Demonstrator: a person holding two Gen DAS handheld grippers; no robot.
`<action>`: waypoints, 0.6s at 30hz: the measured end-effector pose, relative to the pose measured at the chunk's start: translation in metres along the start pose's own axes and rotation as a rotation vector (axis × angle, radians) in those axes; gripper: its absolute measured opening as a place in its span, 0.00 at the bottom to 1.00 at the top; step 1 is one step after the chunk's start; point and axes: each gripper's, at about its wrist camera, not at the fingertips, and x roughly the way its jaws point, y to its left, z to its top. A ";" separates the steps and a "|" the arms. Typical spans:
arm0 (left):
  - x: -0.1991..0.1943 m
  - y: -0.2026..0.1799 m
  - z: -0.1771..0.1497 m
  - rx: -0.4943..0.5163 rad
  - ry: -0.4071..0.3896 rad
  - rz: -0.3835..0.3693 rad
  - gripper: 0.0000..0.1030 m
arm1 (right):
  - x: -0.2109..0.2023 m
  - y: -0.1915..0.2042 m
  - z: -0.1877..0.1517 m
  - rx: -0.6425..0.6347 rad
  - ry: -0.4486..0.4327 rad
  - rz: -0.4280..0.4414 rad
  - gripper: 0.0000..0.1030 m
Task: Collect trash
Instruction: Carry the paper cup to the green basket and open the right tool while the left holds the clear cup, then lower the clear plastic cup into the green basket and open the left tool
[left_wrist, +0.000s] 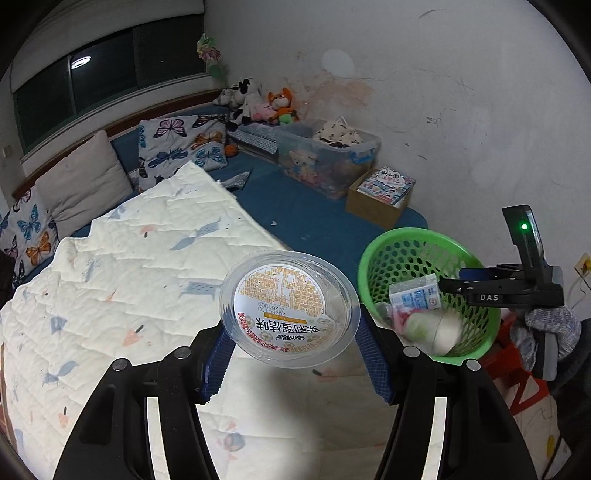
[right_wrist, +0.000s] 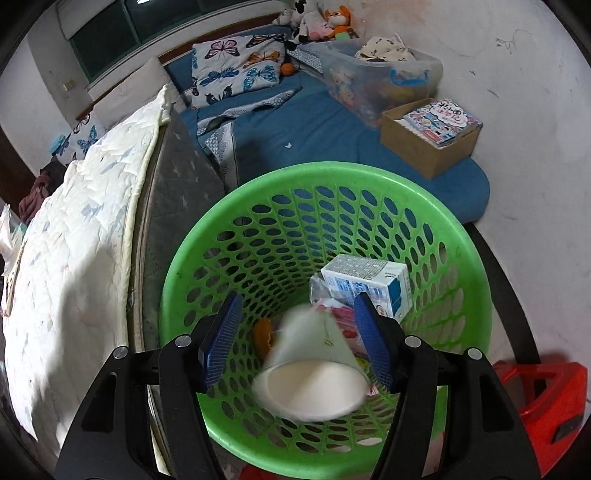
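Observation:
My left gripper (left_wrist: 291, 354) is shut on a clear plastic cup lid (left_wrist: 290, 308) with a printed label, held above the quilted bed. The green mesh basket (left_wrist: 373, 258) stands to its right, beside the bed. My right gripper (right_wrist: 295, 339) is open above the basket (right_wrist: 258, 184). A white paper cup (right_wrist: 314, 373), blurred, is between and below its blue pads, free of them, inside the basket. A milk carton (right_wrist: 369, 284), pink wrappers and an orange scrap also lie inside. The right gripper shows in the left wrist view (left_wrist: 454, 282) over the basket.
A white quilt (left_wrist: 129, 277) covers the bed on the left. A blue mat (right_wrist: 314, 129) behind the basket holds a cardboard box of books (right_wrist: 432, 136) and a clear toy bin (right_wrist: 376, 81). A red stool (right_wrist: 543, 406) stands at the right, the white wall beyond.

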 end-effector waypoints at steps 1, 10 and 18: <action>0.001 -0.003 0.001 -0.001 0.001 -0.006 0.59 | -0.001 0.000 -0.001 0.000 -0.002 -0.001 0.62; 0.017 -0.036 0.011 0.022 0.013 -0.061 0.59 | -0.022 -0.004 -0.009 -0.009 -0.018 0.004 0.63; 0.035 -0.067 0.011 0.042 0.041 -0.097 0.59 | -0.047 -0.012 -0.022 -0.012 -0.056 -0.005 0.69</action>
